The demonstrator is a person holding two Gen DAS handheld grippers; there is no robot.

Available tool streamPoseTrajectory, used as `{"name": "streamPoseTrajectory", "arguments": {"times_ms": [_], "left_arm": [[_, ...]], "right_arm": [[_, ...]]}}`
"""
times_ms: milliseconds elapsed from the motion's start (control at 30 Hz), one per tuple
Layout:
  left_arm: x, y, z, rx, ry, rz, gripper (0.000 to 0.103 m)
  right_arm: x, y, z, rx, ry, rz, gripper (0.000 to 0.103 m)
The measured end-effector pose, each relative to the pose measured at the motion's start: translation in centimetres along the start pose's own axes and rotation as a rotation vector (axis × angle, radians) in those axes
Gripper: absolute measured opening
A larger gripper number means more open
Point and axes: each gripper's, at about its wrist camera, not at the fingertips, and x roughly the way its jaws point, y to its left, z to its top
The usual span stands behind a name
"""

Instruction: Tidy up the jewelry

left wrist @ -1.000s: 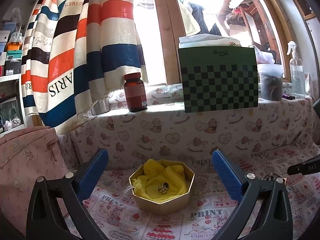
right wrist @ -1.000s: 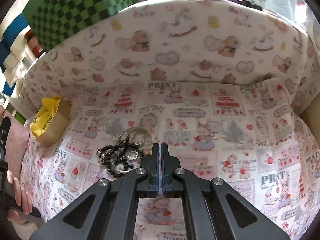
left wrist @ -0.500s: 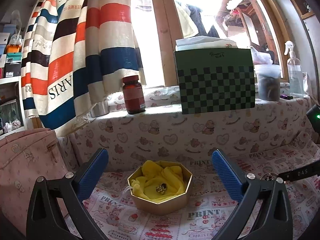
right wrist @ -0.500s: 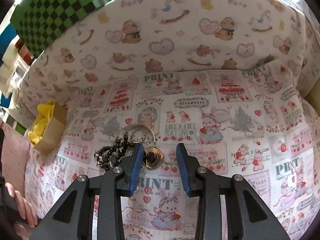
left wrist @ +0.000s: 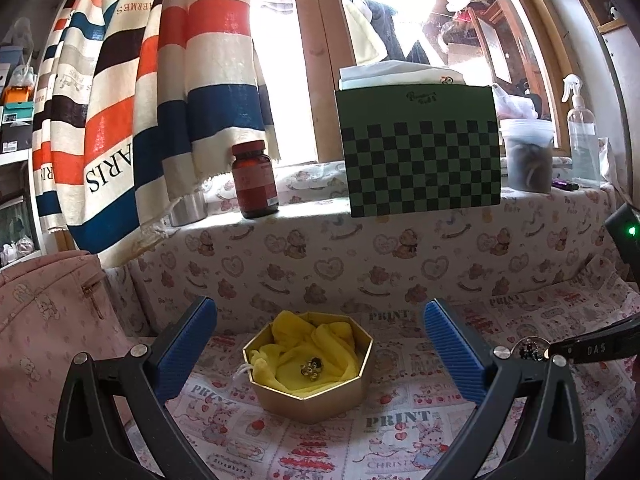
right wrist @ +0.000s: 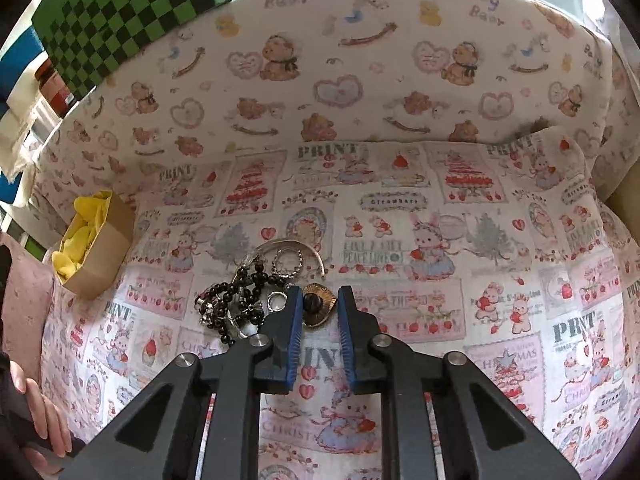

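1. The right gripper [right wrist: 318, 306] is reaching down with its jaws parted around a gold heart-shaped brooch [right wrist: 319, 309], the blue pads [right wrist: 295, 320] flanking it without visibly clamping.
2. The brooch is lying on the printed cloth [right wrist: 460, 240], just right of a black bead bracelet [right wrist: 236, 300] and a silver ring [right wrist: 276, 301].
3. The left gripper [left wrist: 320, 344] is hovering wide open, holding nothing, facing the gold octagonal box [left wrist: 312, 394].
4. The box, lined with yellow cloth [left wrist: 312, 348], is sitting well left of the brooch and holding a small gold trinket [left wrist: 311, 367].
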Motion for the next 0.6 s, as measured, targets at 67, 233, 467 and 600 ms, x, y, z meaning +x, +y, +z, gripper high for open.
{"name": "streamPoseTrajectory", "arguments": {"times_ms": [67, 233, 467, 600], "left_arm": [[0.1, -0.1, -0.1, 0.003, 0.017, -0.019, 0.103], [0.1, -1.6, -0.5, 0.001, 0.142, -0.161, 0.103], [2.3, -6.6, -0.9, 0.118, 0.370, -0.229, 0.084], [5.2, -8.1, -0.8, 0.028, 0.567, -0.339, 0.064]], "right_arm": [[-0.6, -0.6, 0.3, 0.029, -0.020, 0.023, 0.019], [-2.4, -1.8, 1.0, 0.058, -0.079, 0.063, 0.019], [-2.0, -2.5, 1.5, 0.064, -0.069, 0.059, 0.019], [-1.9, -2.5, 1.4, 0.058, -0.076, 0.041, 0.019]]}}
